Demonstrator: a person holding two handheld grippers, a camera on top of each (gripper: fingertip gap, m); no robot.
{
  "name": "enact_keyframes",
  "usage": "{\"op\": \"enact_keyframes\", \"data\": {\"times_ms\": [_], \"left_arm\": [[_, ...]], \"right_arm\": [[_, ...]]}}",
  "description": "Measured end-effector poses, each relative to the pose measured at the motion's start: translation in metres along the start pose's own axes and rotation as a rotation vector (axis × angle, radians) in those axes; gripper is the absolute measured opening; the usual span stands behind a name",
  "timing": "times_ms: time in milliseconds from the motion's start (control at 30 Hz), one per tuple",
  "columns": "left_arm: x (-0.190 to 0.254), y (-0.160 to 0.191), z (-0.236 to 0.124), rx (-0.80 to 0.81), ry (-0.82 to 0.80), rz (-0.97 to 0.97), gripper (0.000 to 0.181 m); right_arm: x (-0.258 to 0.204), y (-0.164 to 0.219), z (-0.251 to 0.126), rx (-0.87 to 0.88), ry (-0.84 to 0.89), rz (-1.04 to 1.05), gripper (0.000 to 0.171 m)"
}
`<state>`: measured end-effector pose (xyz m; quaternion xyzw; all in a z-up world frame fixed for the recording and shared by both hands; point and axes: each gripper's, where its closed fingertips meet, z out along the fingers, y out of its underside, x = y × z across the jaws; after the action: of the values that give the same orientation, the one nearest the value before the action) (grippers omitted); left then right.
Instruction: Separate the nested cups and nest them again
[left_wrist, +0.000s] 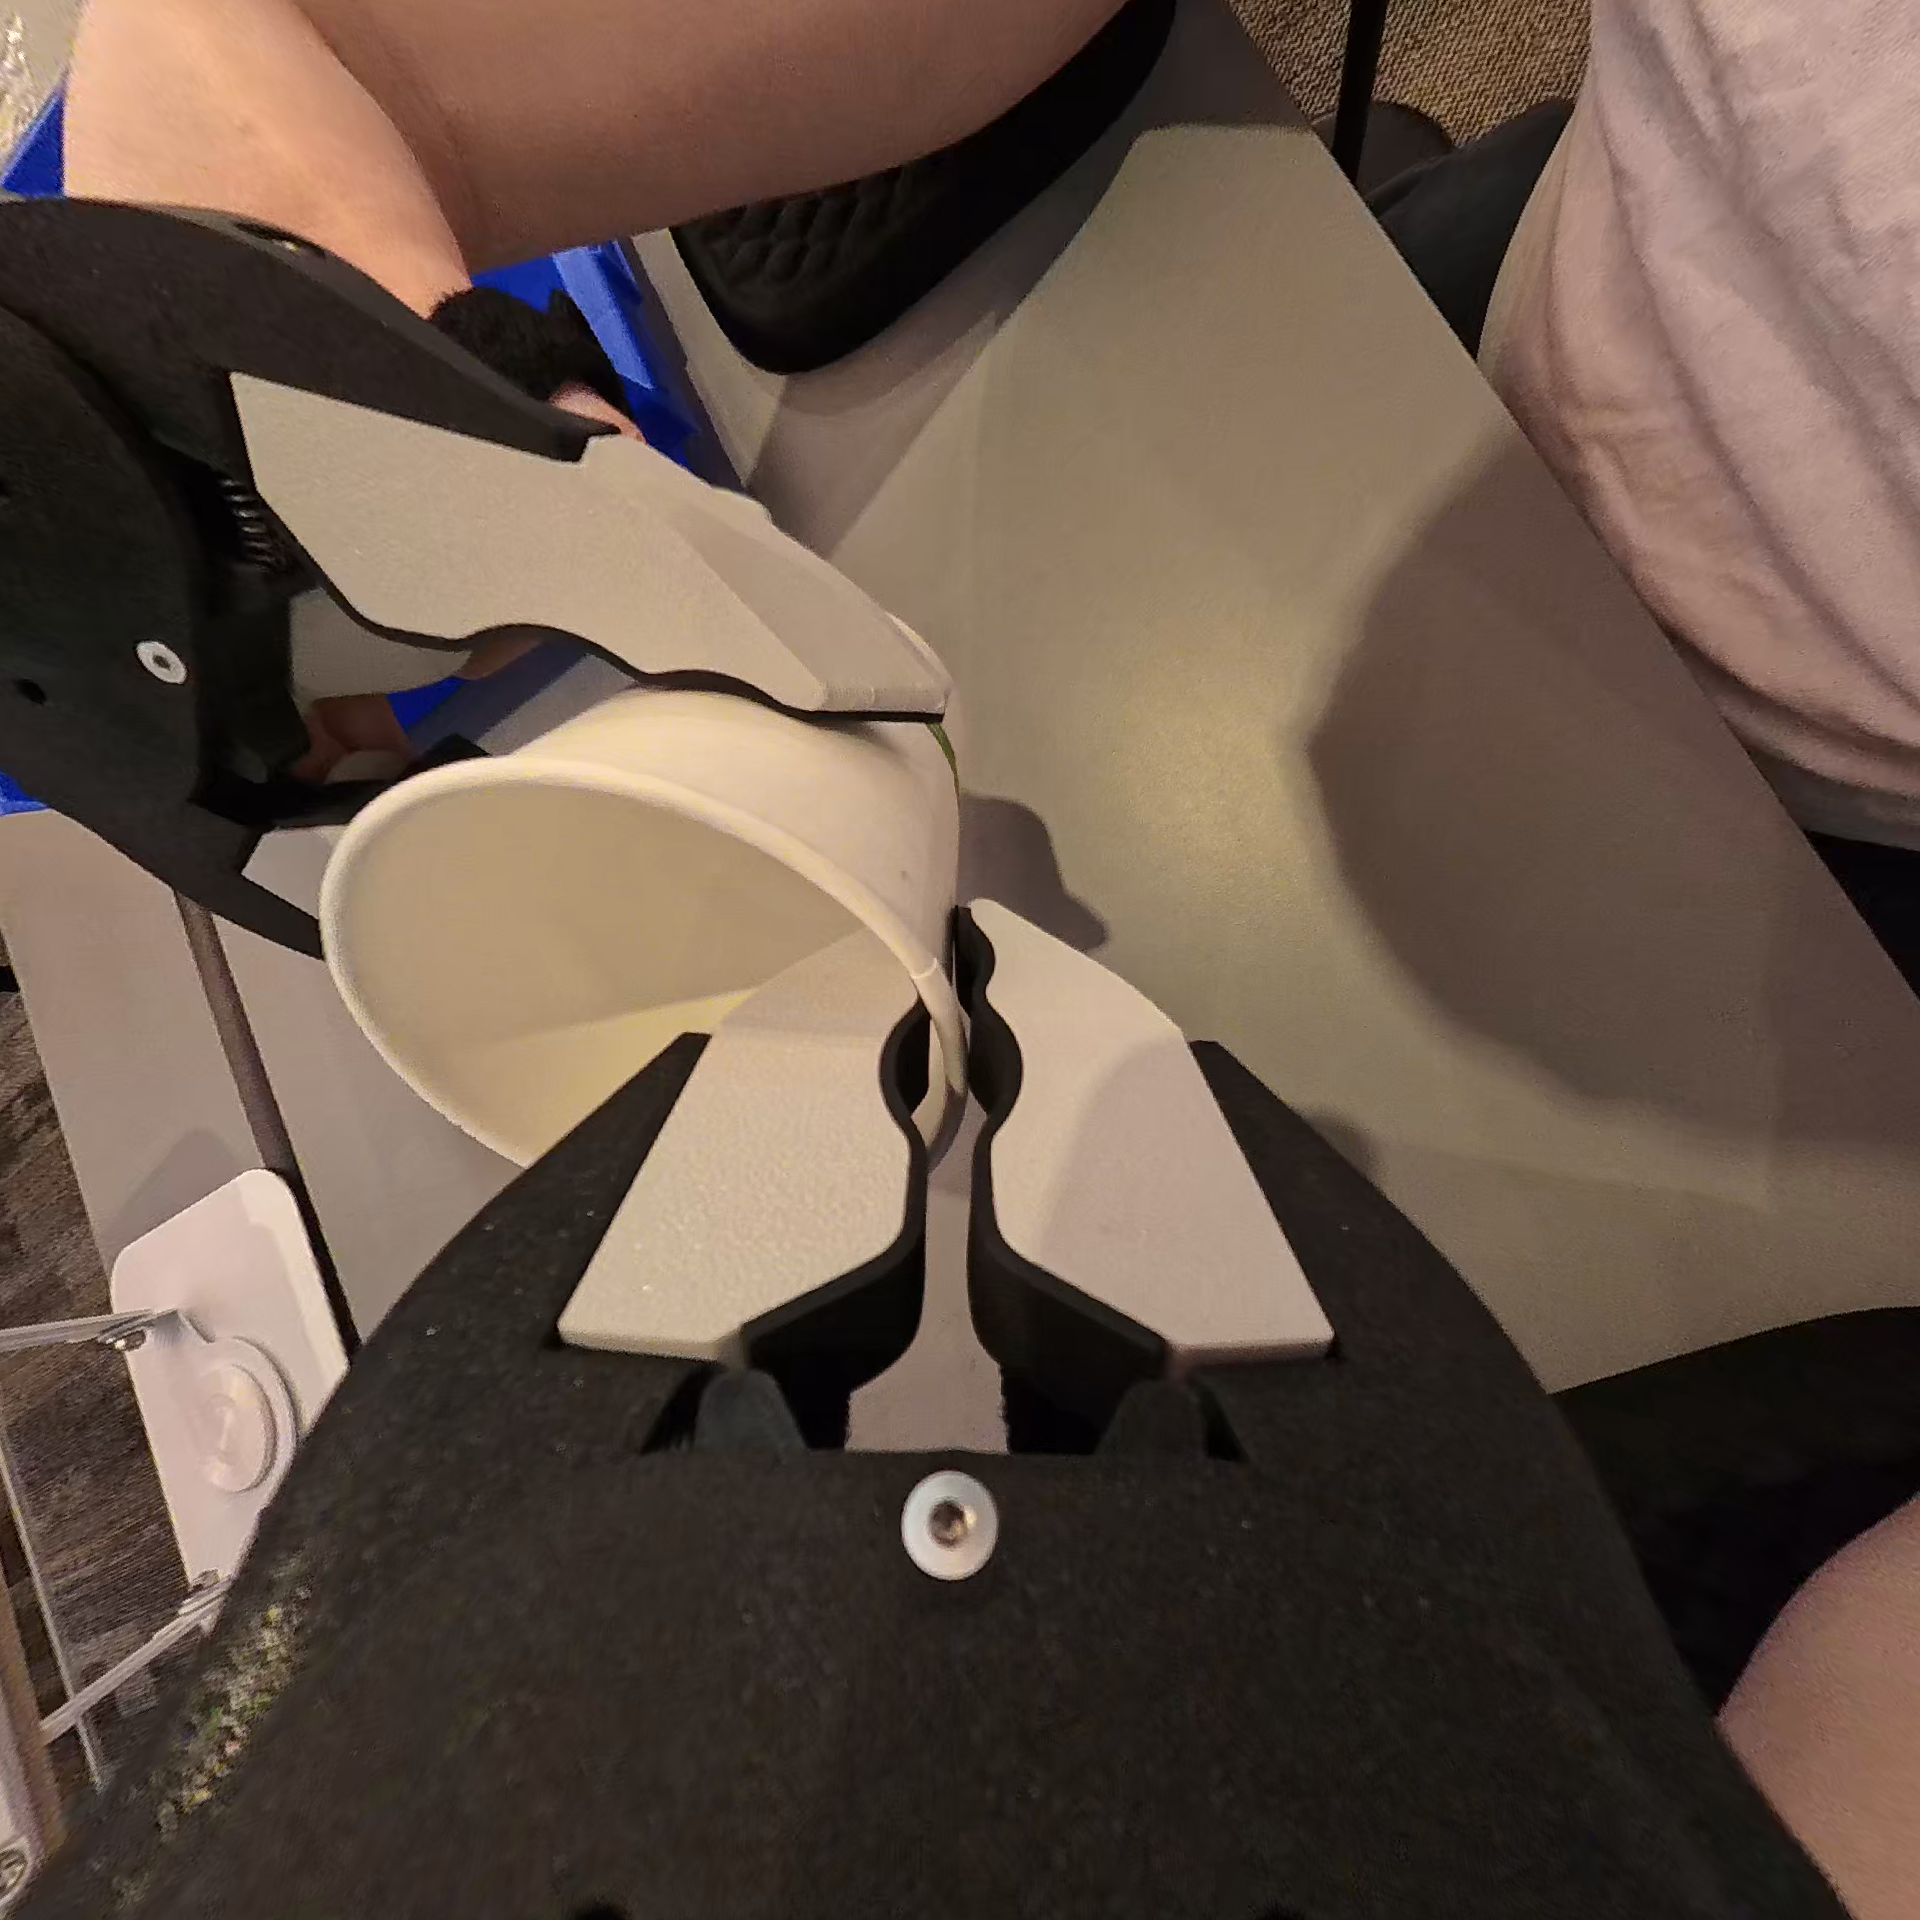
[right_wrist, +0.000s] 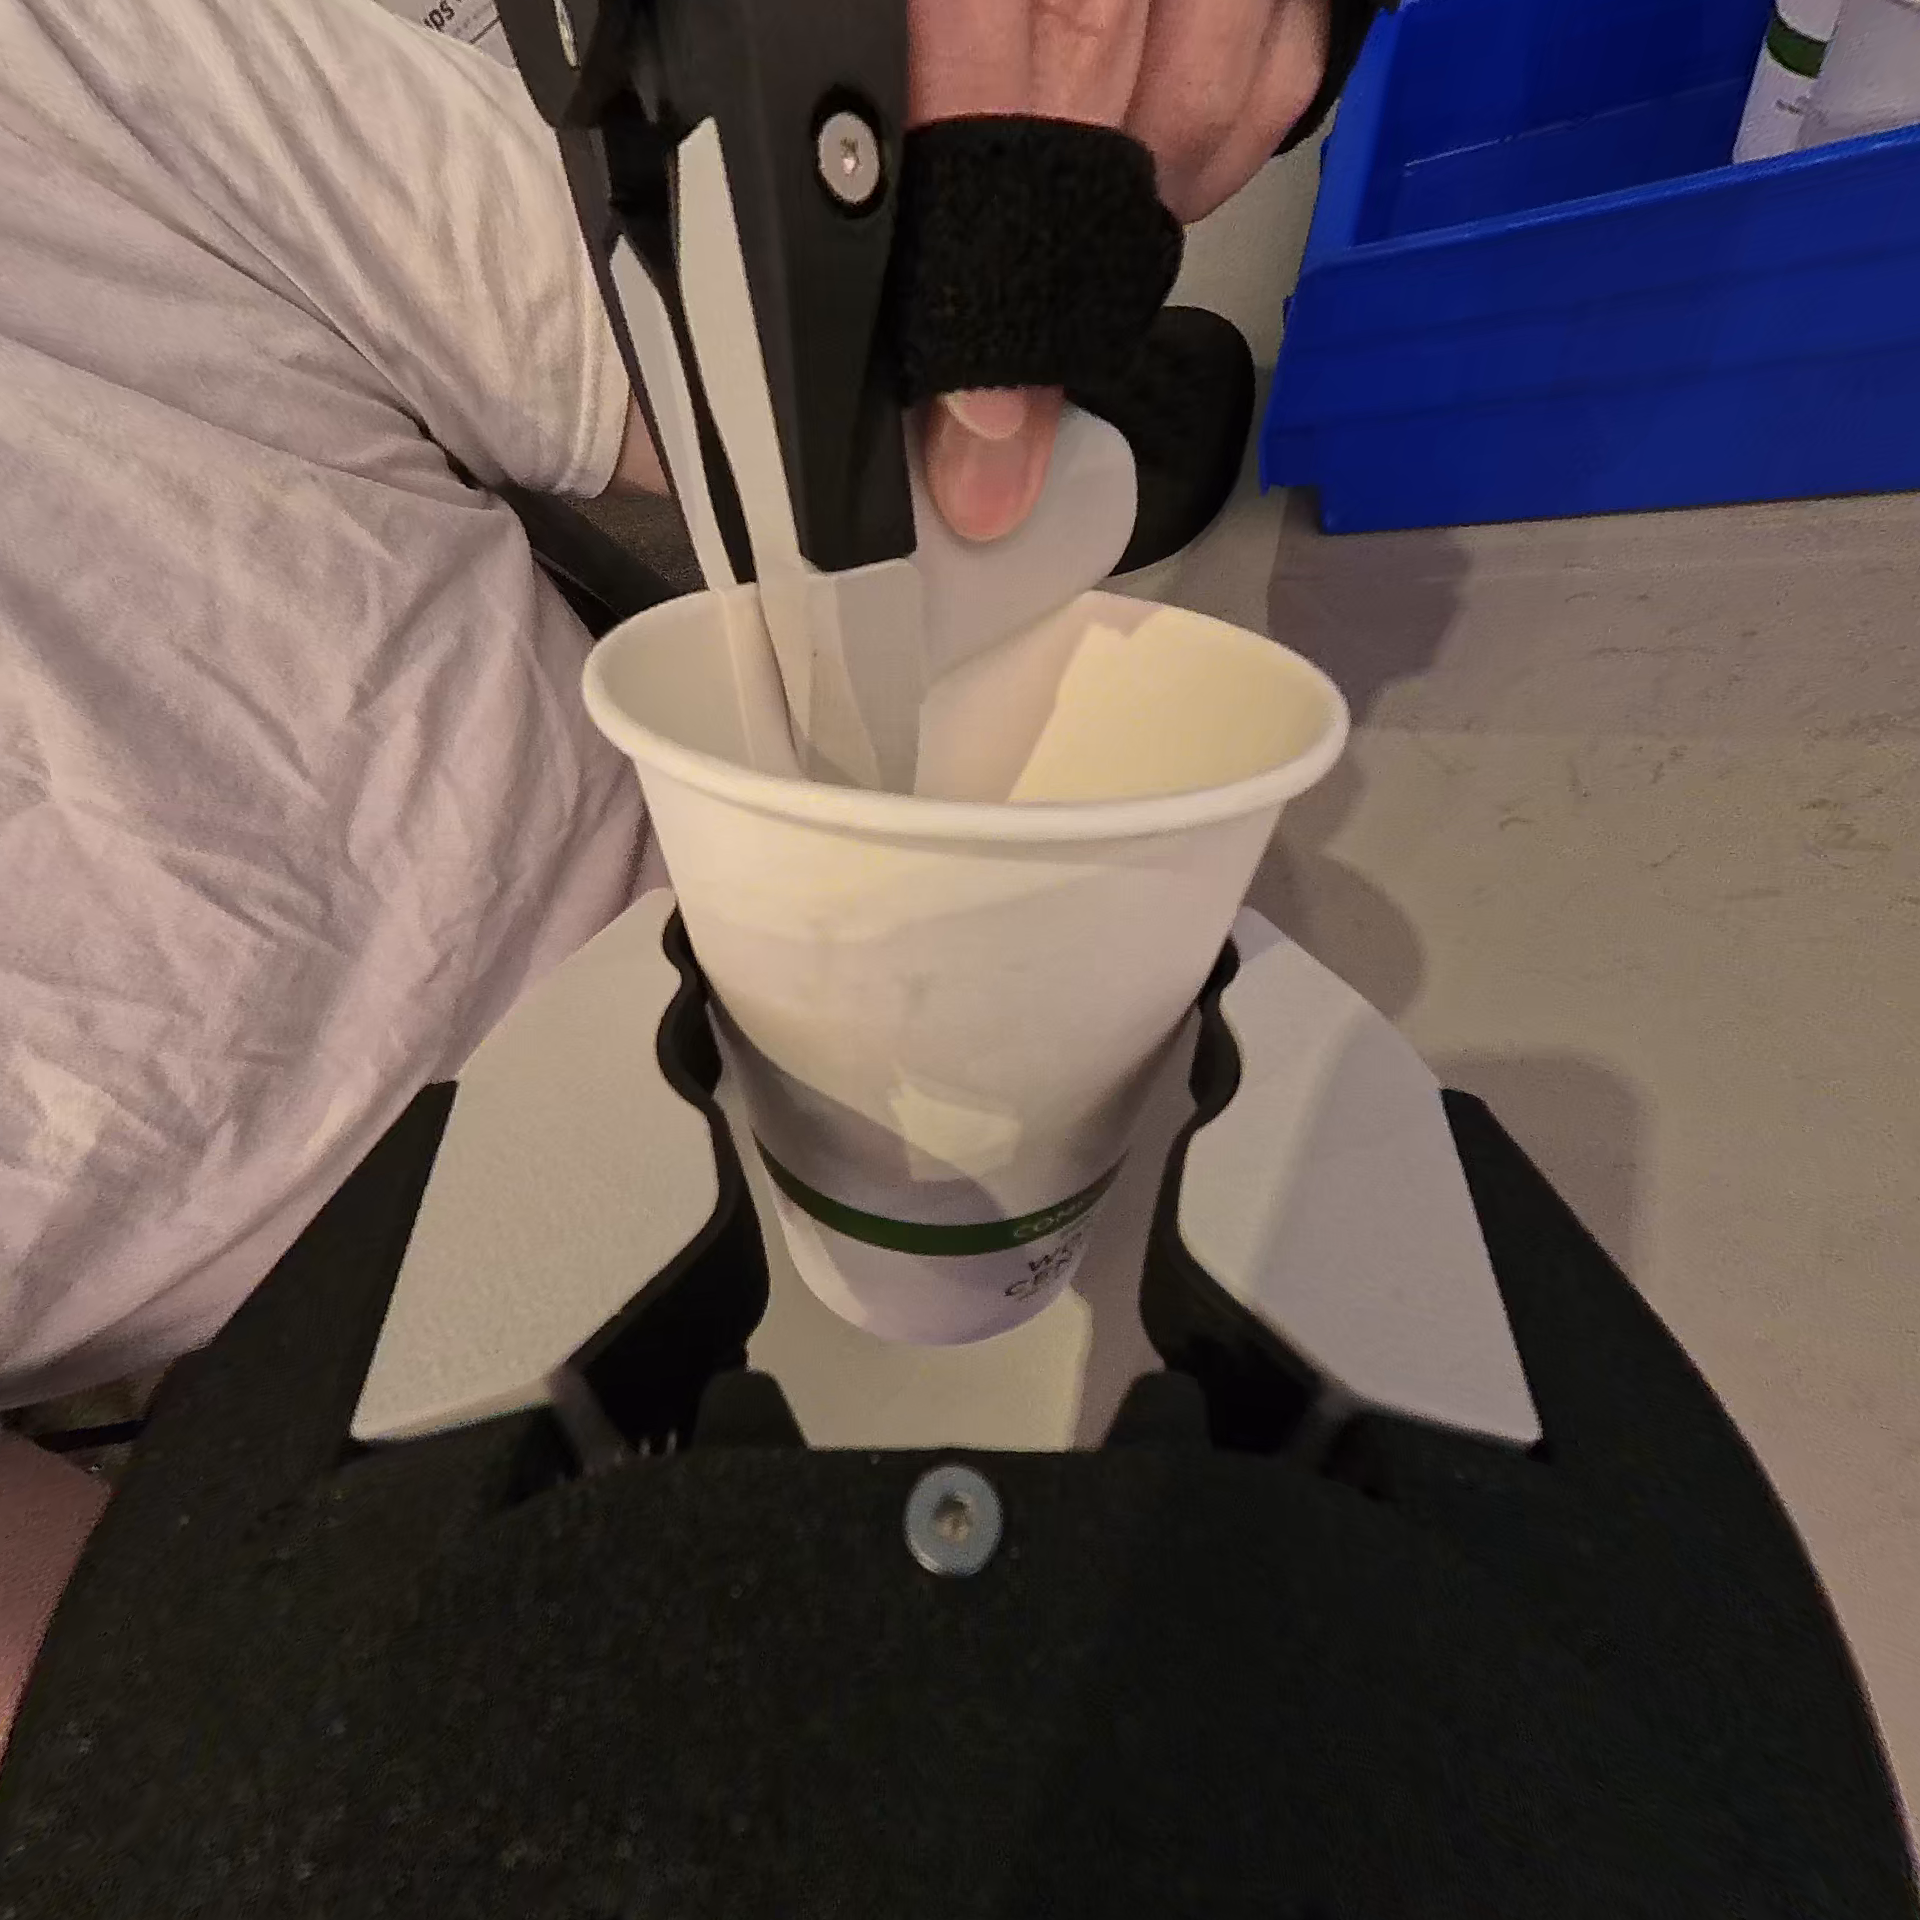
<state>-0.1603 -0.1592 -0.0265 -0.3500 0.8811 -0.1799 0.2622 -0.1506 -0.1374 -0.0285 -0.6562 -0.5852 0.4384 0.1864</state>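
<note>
Two grippers work on what shows as a single white paper cup (right_wrist: 961, 935) with a green band near its base; whether a second cup sits nested inside it cannot be told from either view. The right gripper (right_wrist: 951, 1049) is clenched around the cup's lower body, a finger pressing each side just above the band, and holds it upright and clear of the grey tabletop (right_wrist: 1610, 831). The left gripper (left_wrist: 951, 1029) is closed down on the cup's rim (left_wrist: 940, 997), one finger inside the mouth and one outside, pinching the wall on the side nearest the person in the pale shirt (right_wrist: 260, 623).

I judge this to be the pull-apart step, if an inner cup is there. To do it well, the right gripper should keep a firm but not crushing hold low on the body, where the paper is stiffest, while the left draws straight along the cup's axis. A slight twist would help break any suction. Pulling sideways risks folding the thin rim or tipping the cup out of the lower grasp.

Count: one cup visible, two grippers, and one blue bin (right_wrist: 1610, 312) at the far right on the tabletop.
</note>
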Motion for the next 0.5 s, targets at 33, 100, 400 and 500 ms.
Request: {"op": "enact_keyframes", "data": {"times_ms": [33, 100, 400, 500], "left_arm": [[0.000, 0.000, 0.000, -0.002, 0.000, 0.003, 0.001], [0.002, 0.000, 0.000, -0.005, 0.006, 0.009, 0.001], [0.004, 0.002, 0.004, -0.030, 0.023, -0.014, 0.005], [-0.004, -0.002, -0.001, 0.010, -0.003, -0.066, 0.024]], "right_arm": [[0.000, 0.000, 0.000, -0.003, 0.003, -0.003, 0.089], [0.000, 0.001, 0.001, -0.010, 0.000, 0.001, 0.089], [-0.001, 0.008, 0.009, -0.055, -0.037, 0.025, 0.088], [0.006, 0.008, 0.007, -0.041, -0.021, 0.053, 0.088]]}}
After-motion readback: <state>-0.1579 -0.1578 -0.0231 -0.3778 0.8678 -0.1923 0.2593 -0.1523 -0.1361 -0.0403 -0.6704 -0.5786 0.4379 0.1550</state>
